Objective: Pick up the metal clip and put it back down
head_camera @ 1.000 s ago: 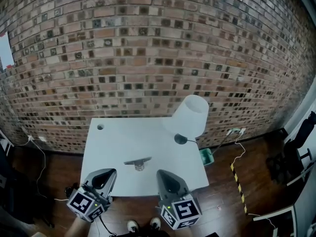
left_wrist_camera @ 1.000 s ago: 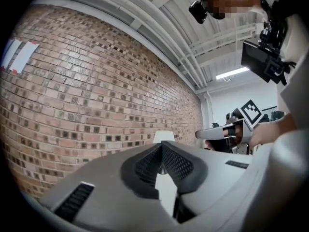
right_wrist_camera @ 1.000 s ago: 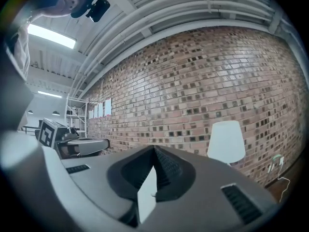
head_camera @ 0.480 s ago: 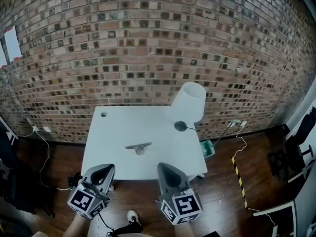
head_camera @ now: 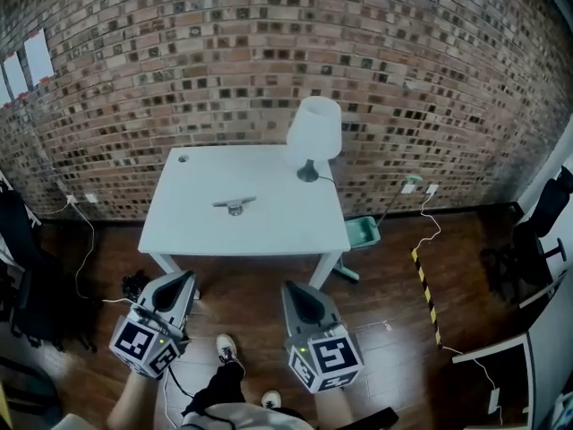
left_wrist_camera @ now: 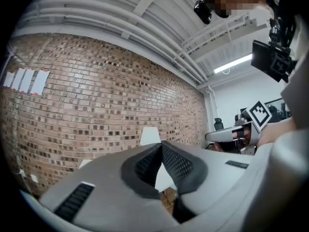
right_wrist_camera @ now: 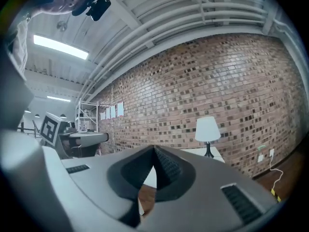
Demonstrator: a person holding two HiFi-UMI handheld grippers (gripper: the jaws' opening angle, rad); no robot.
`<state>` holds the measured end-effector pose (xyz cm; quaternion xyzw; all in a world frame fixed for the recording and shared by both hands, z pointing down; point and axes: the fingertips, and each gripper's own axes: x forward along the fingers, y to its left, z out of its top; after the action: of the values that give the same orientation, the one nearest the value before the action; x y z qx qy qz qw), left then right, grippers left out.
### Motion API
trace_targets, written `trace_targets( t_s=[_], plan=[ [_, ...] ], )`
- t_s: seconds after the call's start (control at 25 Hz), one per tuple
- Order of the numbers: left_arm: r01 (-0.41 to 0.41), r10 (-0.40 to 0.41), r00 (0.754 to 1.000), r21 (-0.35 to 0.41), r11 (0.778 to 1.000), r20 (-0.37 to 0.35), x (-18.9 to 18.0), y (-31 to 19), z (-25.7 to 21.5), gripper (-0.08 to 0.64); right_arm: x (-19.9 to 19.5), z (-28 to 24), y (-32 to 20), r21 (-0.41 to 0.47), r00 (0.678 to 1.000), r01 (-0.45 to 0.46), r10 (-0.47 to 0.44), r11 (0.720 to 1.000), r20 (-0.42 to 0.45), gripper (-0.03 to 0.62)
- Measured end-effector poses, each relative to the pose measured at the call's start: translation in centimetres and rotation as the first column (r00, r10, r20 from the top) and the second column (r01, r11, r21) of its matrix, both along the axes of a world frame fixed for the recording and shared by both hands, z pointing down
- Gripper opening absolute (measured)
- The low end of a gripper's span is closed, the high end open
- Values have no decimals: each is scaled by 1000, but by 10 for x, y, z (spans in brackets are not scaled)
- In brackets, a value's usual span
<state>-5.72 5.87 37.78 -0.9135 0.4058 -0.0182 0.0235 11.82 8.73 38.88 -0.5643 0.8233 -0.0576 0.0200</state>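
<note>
the left gripper (head_camera: 182,282) is held shut and empty, well short of the table (head_camera: 277,236). the metal clip (head_camera: 235,205) is seen near the table's middle. the right gripper (head_camera: 297,292) is likewise closed on nothing. the jaws should be opened before the clip is reached.

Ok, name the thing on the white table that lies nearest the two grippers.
The metal clip, lying flat near the middle of the table. The white lamp and the small round hole sit farther back, by the brick wall.
</note>
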Motion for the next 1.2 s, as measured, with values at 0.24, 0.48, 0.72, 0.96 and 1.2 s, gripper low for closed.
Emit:
trace_targets(
  t_s=[0.24, 0.48, 0.72, 0.96, 1.2],
  plan=[
    [-2, 2, 1000, -10, 1000, 16, 19, 74, -4, 17, 21, -6, 70, -6, 1000, -20, 20, 1000, 6, -12],
    [2, -2, 1000, 31, 1000, -21, 17, 96, -21, 17, 14, -30, 92, 52, 999, -1, 3, 999, -37, -12],
    [0, 1, 1000, 61, 998, -16, 7, 96, -32, 17, -18, -39, 95, 68, 997, 66, -64, 996, -42, -12],
    [-20, 21, 1000, 67, 998, -18, -1, 88, -36, 17, -36, -43, 89, 89, 996, 83, -79, 992, -51, -12],
    [-23, 26, 999, 81, 996, -37, -8, 85, -43, 17, -42, -52, 86, 110, 996, 71, -65, 991, -58, -12]
  ],
)
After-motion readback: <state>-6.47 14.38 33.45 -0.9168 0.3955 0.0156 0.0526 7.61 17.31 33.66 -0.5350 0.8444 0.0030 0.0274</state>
